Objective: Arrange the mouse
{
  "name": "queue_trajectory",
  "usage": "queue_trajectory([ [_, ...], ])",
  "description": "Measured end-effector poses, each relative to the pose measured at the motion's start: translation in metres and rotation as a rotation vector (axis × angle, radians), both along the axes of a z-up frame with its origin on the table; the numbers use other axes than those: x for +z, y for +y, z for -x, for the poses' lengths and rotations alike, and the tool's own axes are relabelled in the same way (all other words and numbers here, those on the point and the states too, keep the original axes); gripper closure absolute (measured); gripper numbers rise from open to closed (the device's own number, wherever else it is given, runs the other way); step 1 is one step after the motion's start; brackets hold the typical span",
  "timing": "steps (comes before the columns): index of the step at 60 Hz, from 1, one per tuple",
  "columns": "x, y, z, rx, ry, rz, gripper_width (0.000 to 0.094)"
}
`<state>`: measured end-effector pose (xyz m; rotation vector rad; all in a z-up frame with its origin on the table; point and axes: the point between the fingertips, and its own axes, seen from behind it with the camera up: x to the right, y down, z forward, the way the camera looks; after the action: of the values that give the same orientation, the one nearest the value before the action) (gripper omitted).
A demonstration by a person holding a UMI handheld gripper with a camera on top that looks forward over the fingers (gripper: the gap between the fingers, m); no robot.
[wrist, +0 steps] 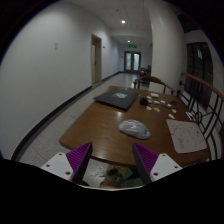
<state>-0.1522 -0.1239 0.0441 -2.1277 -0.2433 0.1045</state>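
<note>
A pale grey mouse (134,128) lies on the wooden table (100,125), well beyond the fingers and slightly to their right. My gripper (111,160) is open and holds nothing, its purple pads (78,158) set wide apart above the table's near edge. A pale flat sheet with a dark and yellow print (110,175) lies on the table below the gap between the fingers. I cannot tell whether the fingers touch it.
A dark closed laptop (117,98) lies at the table's far end. A white printed paper (186,135) lies right of the mouse. Chairs (155,80) and a railing (200,95) stand at the right. A long corridor runs to the left.
</note>
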Motion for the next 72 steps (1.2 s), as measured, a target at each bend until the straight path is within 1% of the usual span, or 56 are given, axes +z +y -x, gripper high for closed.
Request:
queue_trajectory([
  [4, -0.019, 0.018, -0.029, -0.021, -0.008, 0.022, 0.0116],
  [10, -0.046, 0.045, -0.068, -0.08, -0.02, 0.056, 0.0116],
  [15, -0.061, 0.066, -0.092, -0.113, -0.028, 0.088, 0.011],
  [20, -0.06, 0.091, -0.095, -0.113, 0.016, 0.079, 0.0124],
  [25, -0.061, 0.11, -0.094, -0.075, 0.002, 0.083, 0.0115],
  [32, -0.061, 0.137, -0.094, -0.058, -0.001, 0.089, 0.0117],
  [40, -0.062, 0.171, -0.098, -0.077, -0.001, 0.099, 0.0117],
  [45, -0.062, 0.195, -0.104, -0.102, 0.001, 0.101, 0.0131],
  [48, -0.062, 0.209, -0.106, -0.105, 0.001, 0.098, 0.0146],
  [52, -0.062, 0.224, -0.106, -0.097, 0.01, 0.096, 0.0199],
  [55, -0.062, 0.23, -0.112, -0.12, 0.008, 0.094, 0.0371],
  [58, -0.063, 0.231, -0.113, -0.145, 0.036, 0.1, 0.0424],
  [60, -0.063, 0.23, -0.111, -0.131, 0.028, 0.104, 0.046],
  [61, -0.063, 0.23, -0.111, -0.121, 0.023, 0.107, 0.0508],
  [62, -0.062, 0.23, -0.11, -0.114, 0.024, 0.111, 0.0523],
  [64, -0.061, 0.228, -0.108, -0.109, 0.04, 0.122, 0.0581],
  [66, -0.056, 0.224, -0.106, -0.102, 0.056, 0.132, 0.0592],
  [68, -0.04, 0.222, -0.107, -0.091, 0.077, 0.101, 0.06],
  [70, -0.014, 0.221, -0.11, -0.071, 0.082, 0.039, 0.06],
  [72, 0.021, 0.22, -0.123, -0.084, 0.092, -0.031, 0.06],
])
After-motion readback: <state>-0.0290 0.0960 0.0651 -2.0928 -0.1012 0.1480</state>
